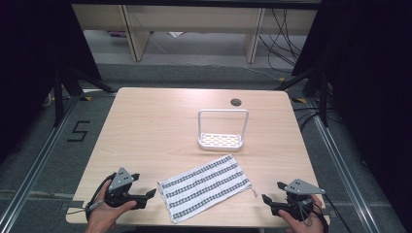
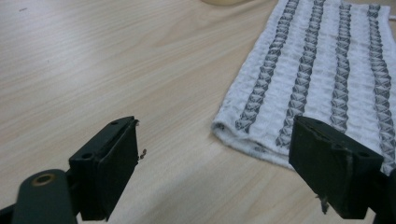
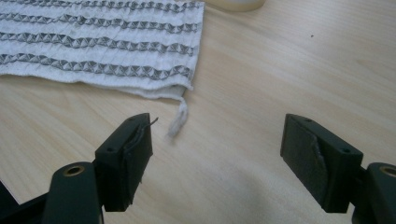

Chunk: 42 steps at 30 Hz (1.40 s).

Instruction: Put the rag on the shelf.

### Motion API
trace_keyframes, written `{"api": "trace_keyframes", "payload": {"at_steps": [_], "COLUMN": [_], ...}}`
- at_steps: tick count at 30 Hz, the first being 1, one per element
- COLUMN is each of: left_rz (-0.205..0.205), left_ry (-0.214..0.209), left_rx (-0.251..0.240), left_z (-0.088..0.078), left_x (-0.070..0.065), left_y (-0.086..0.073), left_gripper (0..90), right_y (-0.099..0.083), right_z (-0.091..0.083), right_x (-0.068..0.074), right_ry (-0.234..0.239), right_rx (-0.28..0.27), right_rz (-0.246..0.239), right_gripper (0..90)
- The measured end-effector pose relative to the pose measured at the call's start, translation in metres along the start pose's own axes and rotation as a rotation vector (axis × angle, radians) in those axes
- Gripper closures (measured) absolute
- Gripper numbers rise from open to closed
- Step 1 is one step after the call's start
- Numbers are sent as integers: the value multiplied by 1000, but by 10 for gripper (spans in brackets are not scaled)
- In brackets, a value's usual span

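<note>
We see a striped cloth (image 1: 205, 188) lying flat on the wooden surface (image 1: 155, 126), near the front edge and turned a little diagonal, between our two tools. The left tool (image 1: 151, 193) rests just beside the cloth's left short end, and the right tool (image 1: 265, 198) is near its right end, where a small loose thread (image 3: 177, 122) hangs from the corner. Both tools have their jaws wide apart and hold nothing.

We judge the cloth to be light and soft, with a woven waffle texture that should give good friction, so it is not slippery and not fragile. It will sag and fold when lifted, so one pinch in the middle would make it bunch. It looks folded double, since the edge near the left tool is thick and rounded (image 2: 243, 140). Better places to take hold are, we think, the two near corners or the short ends, one with each tool, pinching low against the surface to catch all layers.

For room, the surface is mostly bare at the left and behind the cloth. The white rack (image 1: 221, 131) stands just behind the cloth's far corner, apart from it, so a lift toward the back must mind it. The front edge of the surface is close to the cloth's near corner.
</note>
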<state>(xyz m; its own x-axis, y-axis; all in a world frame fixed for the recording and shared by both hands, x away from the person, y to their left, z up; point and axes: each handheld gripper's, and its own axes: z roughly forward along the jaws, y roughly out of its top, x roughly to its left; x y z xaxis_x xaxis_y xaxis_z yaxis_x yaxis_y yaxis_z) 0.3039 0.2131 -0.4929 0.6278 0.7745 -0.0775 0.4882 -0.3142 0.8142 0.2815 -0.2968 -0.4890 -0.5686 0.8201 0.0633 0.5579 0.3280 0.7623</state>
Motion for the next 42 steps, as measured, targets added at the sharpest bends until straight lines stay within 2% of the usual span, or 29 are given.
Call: {"api": "trace_keyframes", "payload": {"at_steps": [1, 2, 3, 4, 5, 6, 7, 8, 10, 11, 12, 14, 15, 16, 17, 18, 21, 22, 24, 26, 27, 28, 31, 32, 37, 42], "left_rz": [13, 13, 7, 18, 19, 13, 23, 16, 35, 16, 45, 44, 56, 79, 59, 56, 68, 87, 91, 103, 106, 111, 122, 120, 128, 124], "left_ry": [-7, -5, -11, -11, -14, -7, -14, -14, -22, -31, -34, -44, -51, -47, -49, -54, -64, -68, -76, -91, -97, -103, -123, -131, -167, -192], "left_rx": [6, 2, -8, -4, -5, -5, 5, -6, 1, -11, 10, 1, 6, 22, 4, 1, 2, 17, 17, 33, 36, 36, 50, 54, 91, 106], "left_z": [1, 2, 3, 5, 6, 8, 9, 12, 16, 20, 21, 26, 28, 30, 33, 35, 42, 44, 51, 58, 62, 66, 78, 83, 99, 113], "left_x": [0, -1, -2, -3, -3, -4, -4, -6, -7, -10, -9, -12, -12, -13, -14, -15, -18, -18, -21, -22, -24, -25, -31, -33, -38, -44], "left_y": [3, 4, 6, 8, 10, 13, 16, 19, 25, 28, 31, 37, 39, 42, 44, 46, 52, 55, 60, 66, 69, 71, 80, 84, 93, 100], "left_gripper": [150, 148, 148, 148, 148, 148, 148, 150, 152, 152, 162, 170, 173, 179, 187, 191, 214, 219, 251, 263, 274, 281, 302, 307, 313, 317], "right_y": [1, 2, 3, 4, 4, 5, 6, 7, 7, 7, 8, 9, 9, 10, 11, 11, 13, 13, 15, 16, 17, 18, 20, 21, 24, 26], "right_z": [1, 0, 2, 1, 2, 1, 2, 2, 1, 2, 2, 1, 2, 3, 2, 2, 5, 6, 8, 10, 12, 13, 19, 20, 24, 28], "right_x": [-2, 2, -1, -1, 1, 1, 0, 1, 1, 2, 1, 2, 3, 2, 4, 4, 6, 5, 7, 11, 10, 11, 12, 13, 13, 14], "right_ry": [3, -10, -2, -4, 0, -6, 8, 2, 1, 11, 13, 4, 9, 12, 4, 3, 4, 19, 31, 53, 40, 40, 46, 53, 36, 36], "right_rx": [-10, 1, -12, -11, -10, -7, -15, -13, -13, -15, -23, -20, -21, -34, -29, -26, -23, -25, -30, -27, -30, -22, -22, -9, 3, 4], "right_rz": [-24, 14, -23, -27, 1, -10, -30, -29, -23, -19, -32, -26, -20, -36, -31, -29, -32, -43, -34, -4, -20, -18, -54, -39, -43, -60], "right_gripper": [260, 260, 261, 262, 266, 268, 268, 269, 268, 269, 270, 271, 271, 273, 276, 278, 279, 279, 283, 301, 301, 301, 308, 310, 317, 332]}}
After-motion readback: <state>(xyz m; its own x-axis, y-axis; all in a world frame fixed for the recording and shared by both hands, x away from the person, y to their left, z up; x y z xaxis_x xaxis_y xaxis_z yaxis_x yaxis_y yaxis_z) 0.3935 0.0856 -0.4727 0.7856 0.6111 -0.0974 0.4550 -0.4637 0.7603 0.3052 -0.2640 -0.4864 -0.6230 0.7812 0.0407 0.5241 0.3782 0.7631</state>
